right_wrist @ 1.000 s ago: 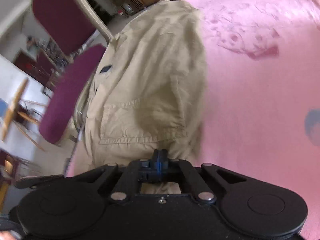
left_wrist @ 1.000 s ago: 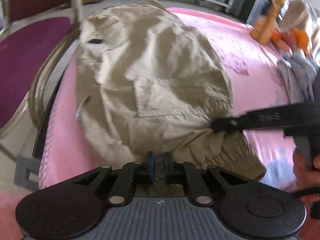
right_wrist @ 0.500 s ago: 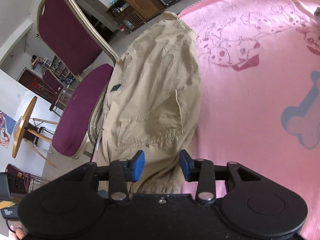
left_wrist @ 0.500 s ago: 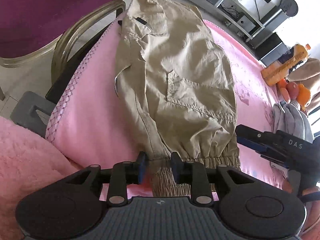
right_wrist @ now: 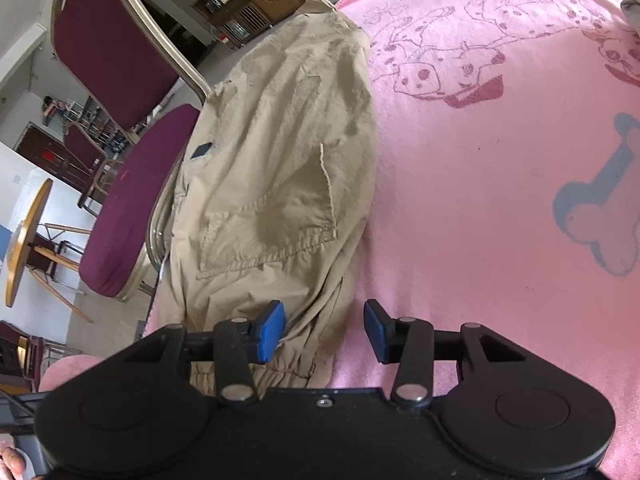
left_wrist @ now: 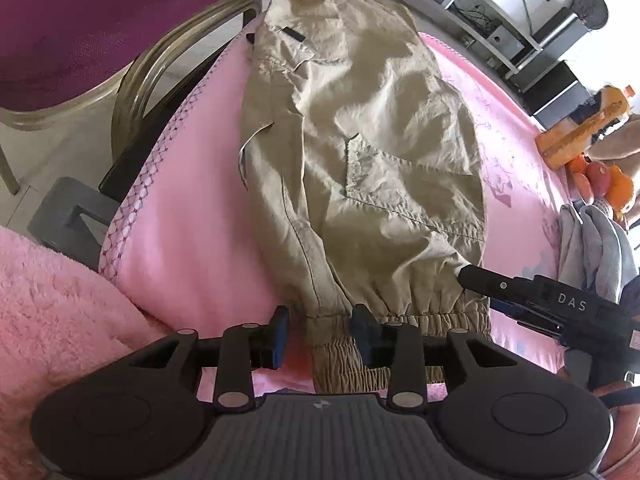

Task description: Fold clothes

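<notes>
Pink blanket (right_wrist: 480, 184) under khaki trousers (left_wrist: 360, 152), maroon chair (right_wrist: 108, 52) beside

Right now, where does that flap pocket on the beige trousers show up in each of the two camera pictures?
Left wrist view: the flap pocket sits right of centre, on the beige trousers lying along the pink blanket.
Right wrist view: the flap pocket sits left of centre, above the left blue finger.
Shared landmark: the small dark tag near the trousers' far end.
</notes>
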{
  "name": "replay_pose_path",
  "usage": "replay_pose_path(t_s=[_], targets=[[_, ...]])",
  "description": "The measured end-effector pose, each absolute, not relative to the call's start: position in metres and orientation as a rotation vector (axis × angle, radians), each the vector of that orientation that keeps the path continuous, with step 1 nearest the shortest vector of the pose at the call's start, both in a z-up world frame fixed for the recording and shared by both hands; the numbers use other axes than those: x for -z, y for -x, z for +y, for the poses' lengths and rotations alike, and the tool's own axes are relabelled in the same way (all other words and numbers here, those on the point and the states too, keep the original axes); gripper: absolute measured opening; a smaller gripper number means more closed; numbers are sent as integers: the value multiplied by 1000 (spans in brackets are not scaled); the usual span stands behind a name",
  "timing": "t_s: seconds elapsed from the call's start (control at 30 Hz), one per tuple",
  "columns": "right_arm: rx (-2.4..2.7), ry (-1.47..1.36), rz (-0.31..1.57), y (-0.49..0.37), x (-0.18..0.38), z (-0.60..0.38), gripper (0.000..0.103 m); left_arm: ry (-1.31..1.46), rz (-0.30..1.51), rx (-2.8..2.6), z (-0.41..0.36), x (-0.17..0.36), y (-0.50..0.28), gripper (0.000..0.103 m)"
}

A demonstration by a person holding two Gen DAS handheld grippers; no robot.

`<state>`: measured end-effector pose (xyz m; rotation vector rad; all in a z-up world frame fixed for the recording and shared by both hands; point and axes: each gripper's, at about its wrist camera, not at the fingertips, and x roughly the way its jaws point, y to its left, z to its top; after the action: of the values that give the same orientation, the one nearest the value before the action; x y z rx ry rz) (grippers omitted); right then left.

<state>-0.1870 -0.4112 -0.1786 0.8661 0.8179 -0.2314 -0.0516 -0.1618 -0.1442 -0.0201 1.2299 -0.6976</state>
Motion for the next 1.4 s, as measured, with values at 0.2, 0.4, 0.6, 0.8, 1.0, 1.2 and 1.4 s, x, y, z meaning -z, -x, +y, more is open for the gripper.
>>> replay_pose_path(t_s=[0.2,0.4,0.6,0.8,1.0,1.2,1.4], targets=[[220,-912,804,191,181,-416,45,15,1241,670,-165,144,52,35],[211,-911,801,191,180,-415,48,-3,1180,691,-171,130,61,14],[229,-925,772,198,174,-420,52,302,1221,847,-156,108,62,8],[242,-945,702,209,164,-428,53,188,1343,656,-154,156,56,18],[248,-839,630,209,147,-416,48,44,1084,648,-157,110,69,14],[188,-797,618,191,148,-405,18,-111,1002,687,-203,113,65,15],[199,-979,718,174,187,-431,4,-141,1102,590,-207,146,39,16]])
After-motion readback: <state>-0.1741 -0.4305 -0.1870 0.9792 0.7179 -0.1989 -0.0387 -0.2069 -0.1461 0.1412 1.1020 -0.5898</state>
